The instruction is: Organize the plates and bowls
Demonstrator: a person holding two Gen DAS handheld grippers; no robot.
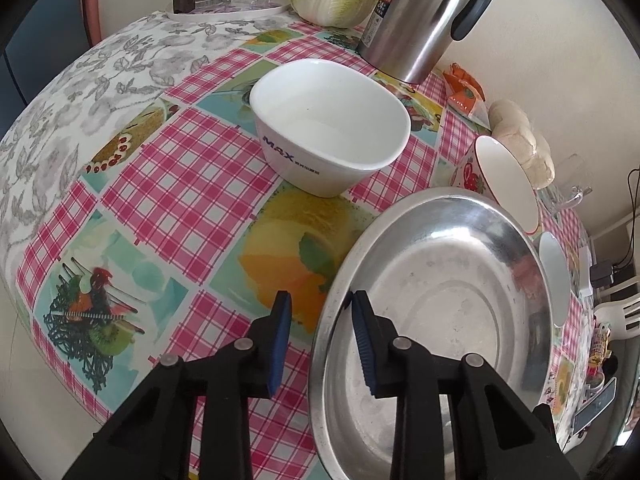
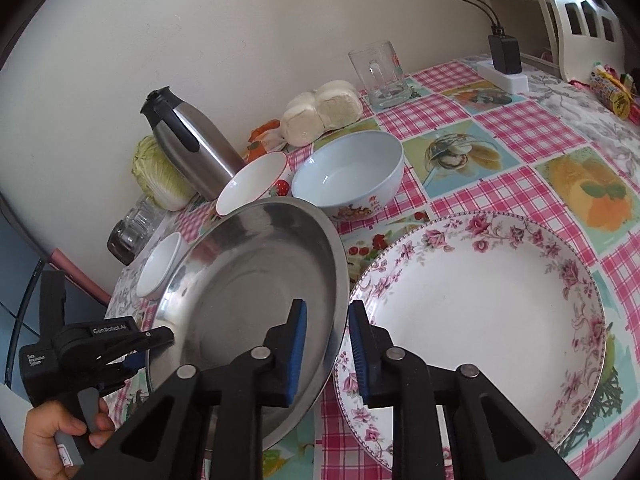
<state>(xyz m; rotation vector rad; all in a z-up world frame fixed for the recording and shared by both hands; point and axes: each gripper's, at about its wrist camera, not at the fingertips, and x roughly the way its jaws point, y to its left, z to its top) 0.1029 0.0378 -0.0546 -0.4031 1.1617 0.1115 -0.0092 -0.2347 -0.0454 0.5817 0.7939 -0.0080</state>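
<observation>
Nearest the lens, the left gripper [image 1: 320, 302] has its fingers [image 1: 282, 336] straddling the left rim of the steel pan [image 1: 440, 300], slightly parted, with no visible pinch. The right gripper [image 2: 327, 312] straddles the pan's right rim likewise, gaps showing beside each pad. The pan is tilted above the checked counter [image 1: 180, 168]. Left to right: white square bowl [image 1: 332, 124], strawberry bowl [image 2: 256, 184], pale blue bowl [image 2: 348, 172], floral plate [image 2: 480, 300]. A hand [image 2: 60, 440] holds the left tool.
</observation>
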